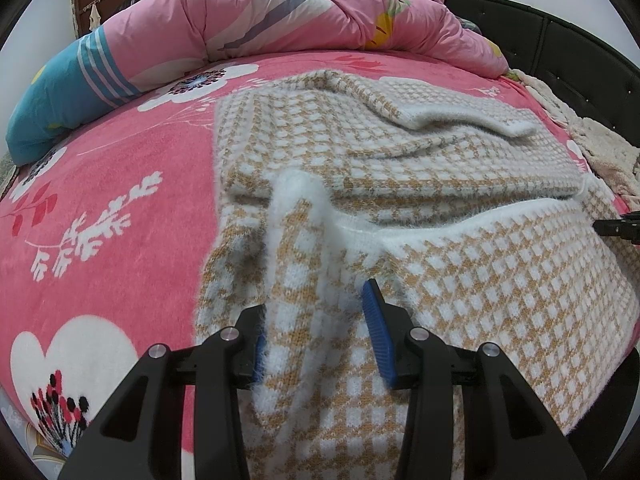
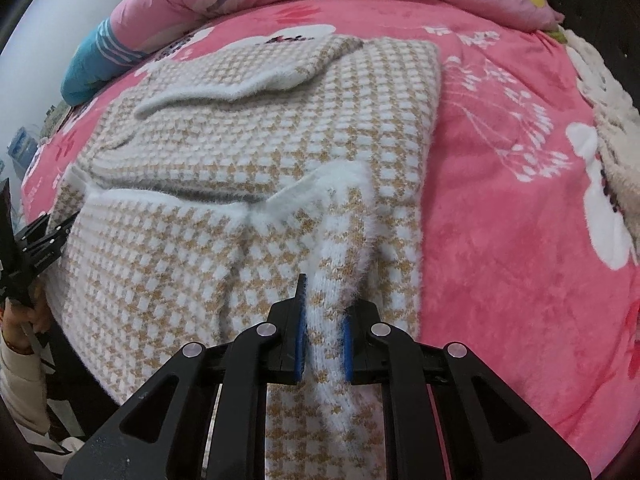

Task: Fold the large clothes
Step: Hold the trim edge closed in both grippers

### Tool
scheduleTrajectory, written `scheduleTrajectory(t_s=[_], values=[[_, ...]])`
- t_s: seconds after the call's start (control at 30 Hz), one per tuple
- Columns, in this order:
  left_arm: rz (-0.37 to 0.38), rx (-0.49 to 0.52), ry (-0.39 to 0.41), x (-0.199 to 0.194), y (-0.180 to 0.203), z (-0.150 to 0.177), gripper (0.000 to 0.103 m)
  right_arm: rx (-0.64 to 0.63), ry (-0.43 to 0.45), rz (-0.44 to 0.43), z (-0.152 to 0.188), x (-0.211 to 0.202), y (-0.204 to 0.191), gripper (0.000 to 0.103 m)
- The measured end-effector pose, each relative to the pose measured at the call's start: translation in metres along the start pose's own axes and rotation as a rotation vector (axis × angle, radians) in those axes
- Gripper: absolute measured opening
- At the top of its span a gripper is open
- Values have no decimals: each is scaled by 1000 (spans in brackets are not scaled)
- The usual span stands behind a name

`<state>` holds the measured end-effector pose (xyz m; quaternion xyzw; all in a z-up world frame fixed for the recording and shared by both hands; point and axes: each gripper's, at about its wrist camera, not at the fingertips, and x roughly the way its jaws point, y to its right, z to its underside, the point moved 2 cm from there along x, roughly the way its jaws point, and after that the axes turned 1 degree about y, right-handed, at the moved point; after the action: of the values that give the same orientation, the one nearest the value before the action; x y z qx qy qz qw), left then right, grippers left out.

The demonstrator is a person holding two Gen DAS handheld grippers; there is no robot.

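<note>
A fuzzy tan-and-white checked sweater [image 1: 400, 152] lies on the pink bed, its sleeves folded across the body; it also shows in the right wrist view [image 2: 280, 128]. The near hem part is lifted and folded toward the far side. My left gripper [image 1: 316, 344] has its blue-padded jaws around a raised fold of the sweater's left hem corner, with a gap on the right side. My right gripper [image 2: 324, 344] is shut on a raised fold of the right hem corner. The left gripper's tip also shows in the right wrist view [image 2: 44, 240].
A pink floral bedsheet [image 1: 100, 208] covers the bed. A bunched pink quilt [image 1: 280, 12] and blue striped pillow [image 1: 60, 96] lie at the far side. A black padded headboard [image 1: 560, 44] and a cream fuzzy blanket [image 1: 600, 148] are at the right.
</note>
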<state>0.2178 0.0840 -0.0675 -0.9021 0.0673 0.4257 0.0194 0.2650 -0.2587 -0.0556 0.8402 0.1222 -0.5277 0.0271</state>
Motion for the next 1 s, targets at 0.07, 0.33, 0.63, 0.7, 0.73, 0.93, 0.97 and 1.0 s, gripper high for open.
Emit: scheduleTrajectory(t_s=[0.07,0.33,0.63,0.7,0.73,0.93,0.97,1.0], values=[[0,1,0,0,1,0,40,-2,-1,3,1,2,-1,13],[-16,14,-8,-7,3,1,40,-5,-3,5,1,2,-1,13],[-4,9,-10,-13,-2,8,40,-6,-4,8,3,2,0,17],[-6,6,-5,-14,-3,8,40,-8,-3,9,3,2,0,17],[-11,9,-2,-13,-1,8,40,-8,-3,10,3,2,1,17],[-17,13,2,-14,-1,10,39,-13,-2,22,4,-1,1,17],[-17,12,2,-14,0,9,39,-12,-2,24,4,-2,0,17],[-17,13,2,-14,-1,9,39,-12,-2,26,4,-3,-1,17]])
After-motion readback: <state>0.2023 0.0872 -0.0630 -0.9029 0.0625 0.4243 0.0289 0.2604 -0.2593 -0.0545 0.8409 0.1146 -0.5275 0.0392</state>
